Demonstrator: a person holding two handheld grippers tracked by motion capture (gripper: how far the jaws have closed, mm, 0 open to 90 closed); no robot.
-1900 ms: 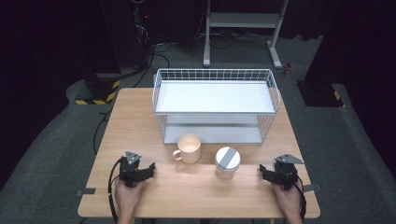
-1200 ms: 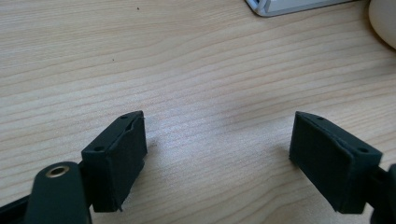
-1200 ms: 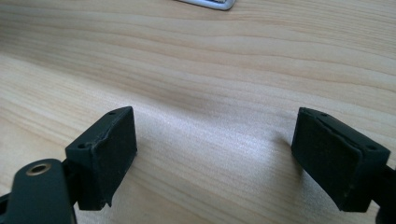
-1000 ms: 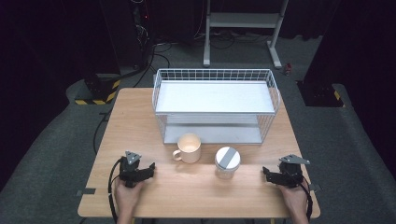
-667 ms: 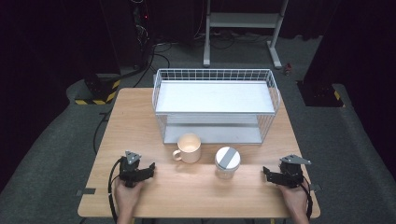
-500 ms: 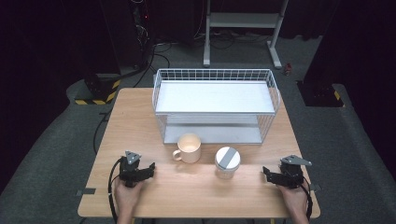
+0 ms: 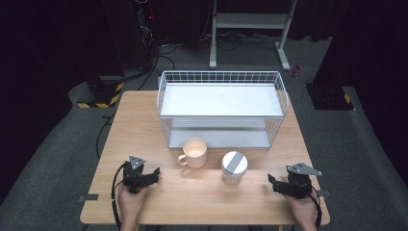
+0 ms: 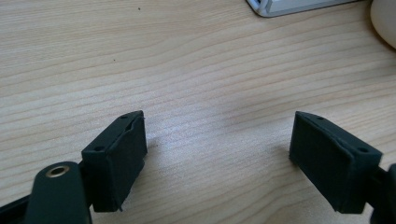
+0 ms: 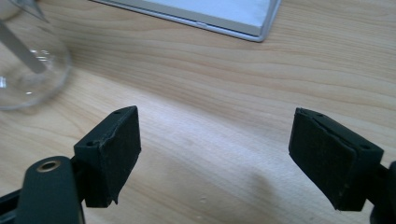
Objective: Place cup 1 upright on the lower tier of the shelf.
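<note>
A cream mug (image 7: 195,152) stands on the wooden table (image 7: 144,120) in front of a white wire rack (image 7: 221,108). Its handle points left. Right of the mug stands a clear glass jar (image 7: 234,167) with a grey lid. My left gripper (image 7: 155,174) rests near the front left, open and empty, left of the mug. My right gripper (image 7: 273,183) rests near the front right, open and empty, right of the jar. In the left gripper view the left gripper (image 8: 217,158) has bare wood between its jaws. In the right gripper view the right gripper (image 9: 215,158) is also over bare wood, with the jar (image 9: 28,60) at upper left.
The rack has two white shelves and fills the back half of the table. Its base corner (image 8: 289,5) and the mug's edge (image 8: 385,21) show in the left gripper view. The rack's base (image 9: 210,11) lies ahead of the right gripper. A dark floor with cables surrounds the table.
The right gripper has edged slightly right and toward the table's near edge. The left gripper, mug and jar have not moved.
</note>
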